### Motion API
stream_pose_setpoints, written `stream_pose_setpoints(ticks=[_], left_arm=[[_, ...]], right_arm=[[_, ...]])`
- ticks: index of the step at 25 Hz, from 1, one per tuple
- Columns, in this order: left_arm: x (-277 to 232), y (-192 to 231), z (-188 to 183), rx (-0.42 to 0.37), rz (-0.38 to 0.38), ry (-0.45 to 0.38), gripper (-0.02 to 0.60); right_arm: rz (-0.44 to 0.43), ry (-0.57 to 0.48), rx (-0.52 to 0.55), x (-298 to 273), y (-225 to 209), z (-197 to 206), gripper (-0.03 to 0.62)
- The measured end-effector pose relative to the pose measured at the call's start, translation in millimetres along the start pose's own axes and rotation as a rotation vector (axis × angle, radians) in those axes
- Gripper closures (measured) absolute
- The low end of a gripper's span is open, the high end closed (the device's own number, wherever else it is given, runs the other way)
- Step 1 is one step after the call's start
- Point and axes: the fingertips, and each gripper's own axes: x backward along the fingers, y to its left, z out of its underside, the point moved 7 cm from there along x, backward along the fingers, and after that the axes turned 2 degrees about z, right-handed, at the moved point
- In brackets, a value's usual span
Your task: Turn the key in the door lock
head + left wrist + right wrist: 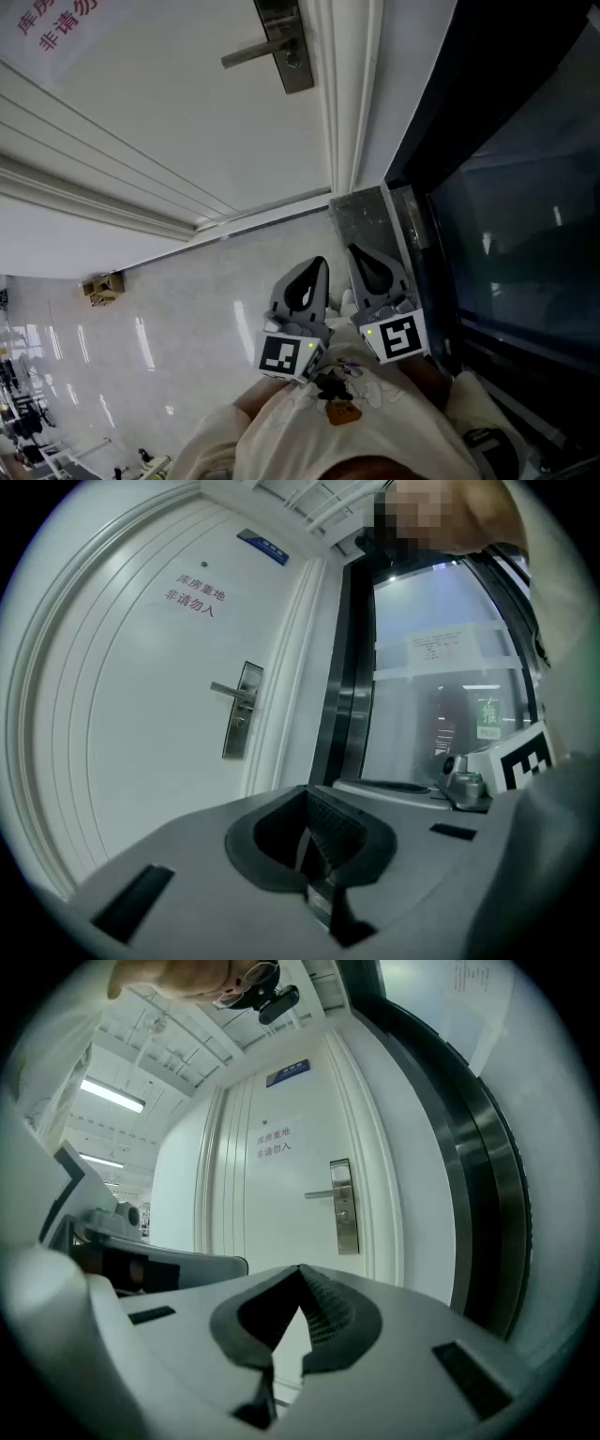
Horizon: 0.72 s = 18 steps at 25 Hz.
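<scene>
The white door [159, 122] carries a steel lock plate [286, 42] with a lever handle [253, 52], far ahead of both grippers. I can make out no key at the plate in any view. My left gripper [319, 264] and right gripper [356, 251] hang side by side close to my body, above the floor. Both point toward the door. In the left gripper view the left gripper [307, 797] has its jaws together and empty, with the lock plate [242, 722] well beyond. In the right gripper view the right gripper [300, 1271] has its tips meeting, holds nothing, and faces the lock plate [344, 1207].
A dark-framed glass wall [506, 187] runs along the right, next to the white door frame [342, 94]. A grey stone sill [370, 211] lies at its foot. A small brown object [103, 286] sits on the glossy floor at left. The door bears a red-lettered notice [52, 23].
</scene>
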Motion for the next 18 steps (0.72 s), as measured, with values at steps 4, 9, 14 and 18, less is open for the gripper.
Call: stream_pose_setpoints(ticks=[4, 9, 14, 18], left_arm=[[-4, -1, 0, 0.004, -0.008, 0.007, 0.578], [-13, -4, 1, -0.001, -0.006, 0.004, 0.578], [-31, 8, 1, -0.036, -0.036, 0.015, 0.578], [-58, 47, -21, -0.150, -0.075, 0.036, 0.578]], right_arm=[[-0.002, 0.006, 0.003, -2, -4, 1, 0.588], [-0.014, -0.003, 0.007, -3, -8, 1, 0.588], [-0.023, -0.013, -0.031, -13, -17, 4, 0.588], [-0.033, -0.010, -0.056, -38, -23, 5, 0.586]])
